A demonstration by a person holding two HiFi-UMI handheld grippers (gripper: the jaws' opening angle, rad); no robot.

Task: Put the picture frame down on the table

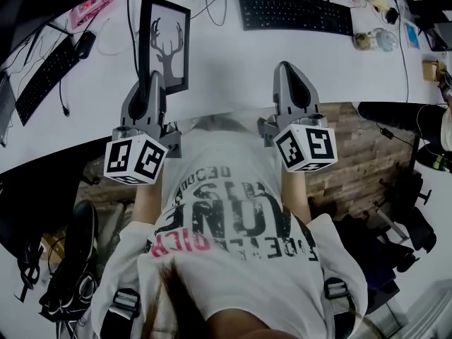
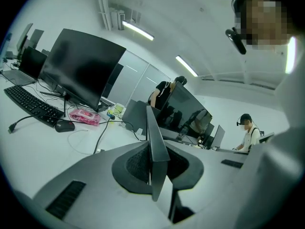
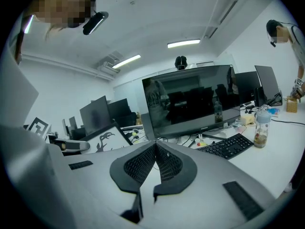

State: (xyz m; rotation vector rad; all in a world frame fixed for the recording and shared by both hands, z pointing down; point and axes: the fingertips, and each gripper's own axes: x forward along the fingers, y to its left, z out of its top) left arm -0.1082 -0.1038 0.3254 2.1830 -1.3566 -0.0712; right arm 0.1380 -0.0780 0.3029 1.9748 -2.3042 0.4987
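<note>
One black-framed picture with a deer-antler print (image 1: 168, 44), held upright over the white surface (image 1: 226, 62), edge pinched in the left claw (image 1: 153, 82). Right claw (image 1: 288, 69) is closed up, nothing in it. Two black keyboards, one far side (image 1: 295, 13), one left (image 1: 44, 76). One clear bottle (image 3: 259, 127), brownish stuff at its bottom.

Black picture frame (image 1: 168, 44), deer-antler print on white, upright, near edge clamped in left gripper (image 1: 156, 82), over white bench (image 1: 226, 55).

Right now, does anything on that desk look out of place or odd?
Only the picture frame: the left gripper pinches its lower edge, so it stands upright instead of lying on the table. Nothing looks spilled or broken.
</note>
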